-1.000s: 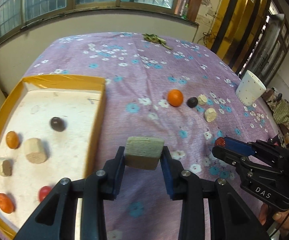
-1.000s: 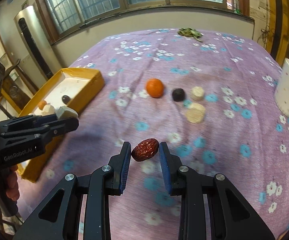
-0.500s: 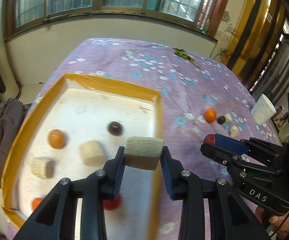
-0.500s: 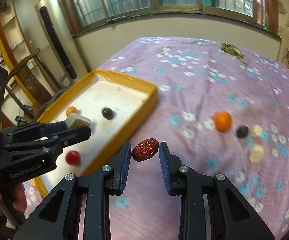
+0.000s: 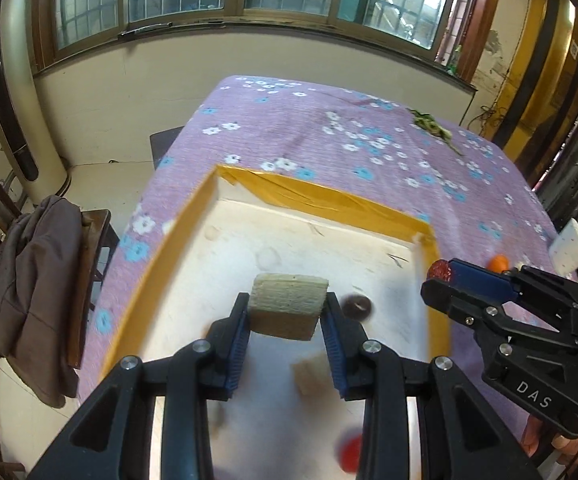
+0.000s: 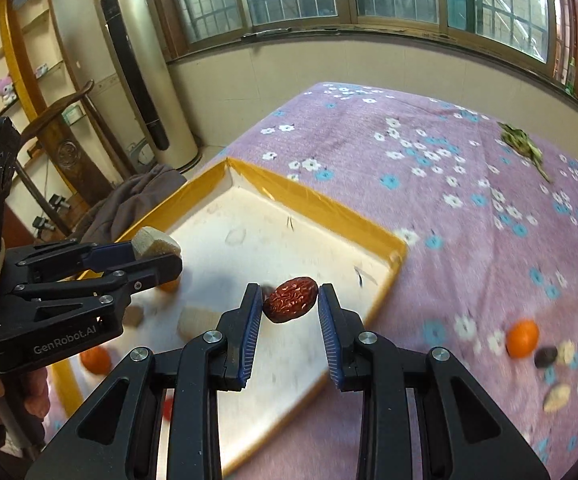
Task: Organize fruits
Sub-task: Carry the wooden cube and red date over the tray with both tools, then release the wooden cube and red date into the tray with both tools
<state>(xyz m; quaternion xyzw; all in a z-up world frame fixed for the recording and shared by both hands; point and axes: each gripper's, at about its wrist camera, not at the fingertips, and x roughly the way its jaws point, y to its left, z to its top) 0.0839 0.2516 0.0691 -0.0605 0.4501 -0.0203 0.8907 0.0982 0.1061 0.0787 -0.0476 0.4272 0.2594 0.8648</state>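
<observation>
Two light pieces are hanging over the yellow-rimmed tray [image 5: 321,196] as I am clamping my left gripper [image 5: 287,322] across a stiff-looking pale chunk [image 5: 287,304]'s flat sides and my right gripper [image 6: 289,306] on a wrinkled, likely soft red date [image 6: 291,299]'s ends.

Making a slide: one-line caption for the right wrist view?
Right gripper holds a red date above the yellow tray; left gripper carries a beige chunk.
</observation>
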